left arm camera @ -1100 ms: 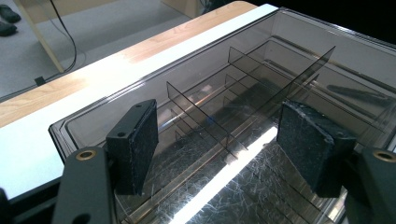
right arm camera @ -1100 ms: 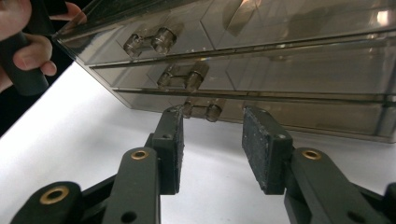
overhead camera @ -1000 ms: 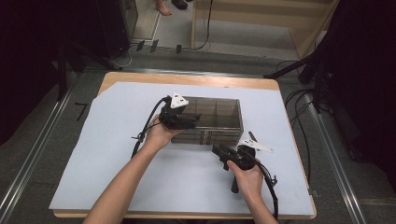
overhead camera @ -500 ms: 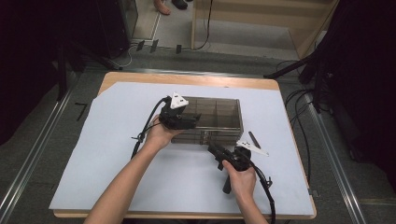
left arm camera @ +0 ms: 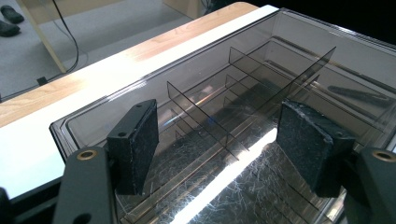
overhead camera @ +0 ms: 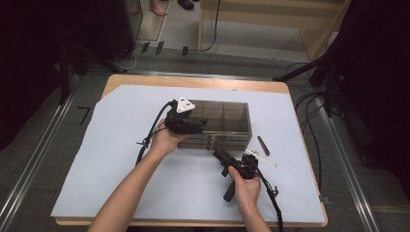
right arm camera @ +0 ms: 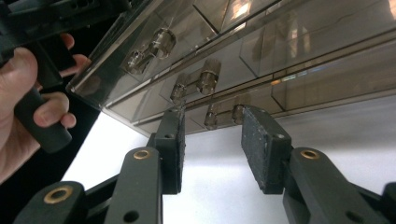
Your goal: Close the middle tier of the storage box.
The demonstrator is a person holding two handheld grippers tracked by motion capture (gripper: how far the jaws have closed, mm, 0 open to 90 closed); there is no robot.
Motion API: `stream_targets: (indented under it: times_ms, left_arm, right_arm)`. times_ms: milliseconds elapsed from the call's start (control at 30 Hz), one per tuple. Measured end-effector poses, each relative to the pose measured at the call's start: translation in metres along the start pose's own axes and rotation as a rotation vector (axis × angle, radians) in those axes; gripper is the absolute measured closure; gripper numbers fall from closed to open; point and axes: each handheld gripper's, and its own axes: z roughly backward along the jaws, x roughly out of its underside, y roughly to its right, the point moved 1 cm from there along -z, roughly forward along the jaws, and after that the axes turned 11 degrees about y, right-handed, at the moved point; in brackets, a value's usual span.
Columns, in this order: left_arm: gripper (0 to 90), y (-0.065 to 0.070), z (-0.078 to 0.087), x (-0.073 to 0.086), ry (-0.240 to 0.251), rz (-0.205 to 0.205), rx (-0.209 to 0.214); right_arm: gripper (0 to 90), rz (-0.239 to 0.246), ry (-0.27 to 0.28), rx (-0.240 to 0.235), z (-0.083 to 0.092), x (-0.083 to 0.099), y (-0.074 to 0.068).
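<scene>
Where dividers cross, smoky clear-plastic rectangular drawer box (overhead camera: pixel 220 124), knobs (right arm camera: pixel 208 77) cylindrical.

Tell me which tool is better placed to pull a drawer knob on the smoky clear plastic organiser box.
Right tool: its open pads face the knobs on the box front. Left tool sits over the box top.

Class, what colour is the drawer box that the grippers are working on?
The drawer box is see-through smoky grey-brown plastic, clearest in the left gripper view.
</scene>
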Motion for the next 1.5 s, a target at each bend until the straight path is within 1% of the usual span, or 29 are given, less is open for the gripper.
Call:
stream_targets:
  times_ms: [33,67,133,167,200,267,333,367,400,467,500,533,633,733,800,833,867,900,1000,1067,1100,1133,1167,1200,1233,1400,1467,1500]
  left_arm:
    - [31.1,0.000,0.000,0.000,0.000,0.000,0.001]
    - [31.1,0.000,0.000,0.000,0.001,0.000,0.000]
    - [31.1,0.000,0.000,0.000,0.002,0.000,-0.001]
    - [31.1,0.000,0.000,0.000,0.005,0.004,-0.002]
    - [31.1,0.000,0.000,0.000,0.000,0.000,0.000]
    - [31.1,0.000,0.000,0.000,0.001,0.000,0.000]
    - [31.1,0.000,0.000,0.000,0.002,0.002,0.002]
    - [31.1,0.000,0.000,0.000,0.003,0.002,0.000]
    - [31.1,0.000,0.000,0.000,0.001,0.000,0.001]
    - [31.1,0.000,0.000,0.000,0.002,0.000,0.000]
    - [31.1,0.000,0.000,0.000,0.002,0.000,-0.001]
    - [31.1,0.000,0.000,0.000,0.002,0.000,0.001]
    - [31.1,0.000,0.000,0.000,0.002,0.000,0.000]
    - [31.1,0.000,0.000,0.000,0.002,0.000,0.000]
    - [31.2,0.000,0.000,0.000,0.002,0.000,0.000]
    - [31.1,0.000,0.000,0.000,0.002,0.000,0.000]
    - [31.1,0.000,0.000,0.000,0.002,0.000,0.000]
    - [31.2,0.000,0.000,0.000,0.002,0.000,0.000]
    - [31.2,0.000,0.000,0.000,0.001,0.000,-0.001]
    - [31.2,0.000,0.000,0.000,0.002,0.000,0.000]
    - [31.1,0.000,0.000,0.000,0.002,-0.001,0.000]
    - [31.2,0.000,0.000,0.001,0.002,-0.001,0.000]
    - [31.1,0.000,0.001,0.001,0.003,-0.002,0.000]
    - [31.2,0.000,0.000,0.001,0.006,0.000,-0.001]
    - [31.2,0.000,0.000,0.001,0.007,0.000,-0.001]
    - [31.2,0.000,0.001,0.001,0.007,0.000,0.000]
    - [31.2,0.000,0.001,0.001,0.007,-0.001,0.000]
    - [31.2,0.000,0.001,0.001,0.007,-0.001,0.000]
  right_arm:
    - [59.7,-0.031,-0.003,0.002,0.001,0.001,-0.001]
    - [59.6,-0.040,0.002,-0.004,0.000,0.002,-0.001]
    - [59.6,-0.043,0.001,0.001,0.001,0.003,-0.001]
    - [59.7,-0.062,0.005,0.000,0.000,0.004,-0.001]
    - [59.7,-0.076,0.008,0.002,0.000,0.005,0.000]
    - [59.7,-0.087,0.027,-0.006,-0.001,0.006,0.000]
    - [58.9,-0.123,0.038,0.001,-0.001,0.007,-0.001]
    - [58.5,-0.131,0.043,-0.001,-0.001,0.009,-0.002]
    - [58.3,-0.127,0.052,-0.005,-0.002,0.009,-0.001]
    - [58.3,-0.173,0.061,-0.003,-0.003,0.011,-0.003]
    - [58.3,-0.170,0.073,-0.003,-0.004,0.012,-0.002]
    - [58.5,-0.190,0.070,-0.005,-0.003,0.013,-0.003]
    - [60.3,-0.196,0.096,0.000,-0.004,0.013,-0.002]
    - [62.5,-0.223,0.109,-0.006,-0.005,0.013,-0.003]
    - [63.4,-0.220,0.120,0.001,-0.006,0.013,-0.002]
    - [63.8,-0.241,0.117,-0.003,-0.006,0.013,-0.003]
    - [64.4,-0.252,0.124,-0.004,-0.006,0.013,-0.003]
    - [64.8,-0.259,0.140,-0.002,-0.007,0.013,-0.003]
    - [65.9,-0.279,0.160,-0.002,-0.007,0.012,-0.004]
    - [66.4,-0.287,0.171,0.003,-0.008,0.012,-0.004]
    - [66.7,-0.281,0.184,0.005,-0.009,0.012,-0.003]
    - [67.1,-0.285,0.184,0.008,-0.009,0.012,-0.003]
    - [67.3,-0.300,0.179,0.010,-0.009,0.012,-0.003]
    - [67.5,-0.298,0.182,0.012,-0.010,0.012,-0.003]
    - [67.8,-0.311,0.177,0.013,-0.010,0.013,-0.003]
    - [69.0,-0.306,0.191,0.010,-0.012,0.014,-0.002]
    - [69.5,-0.324,0.192,0.022,-0.012,0.014,-0.002]
    - [69.6,-0.319,0.197,0.022,-0.013,0.014,-0.002]
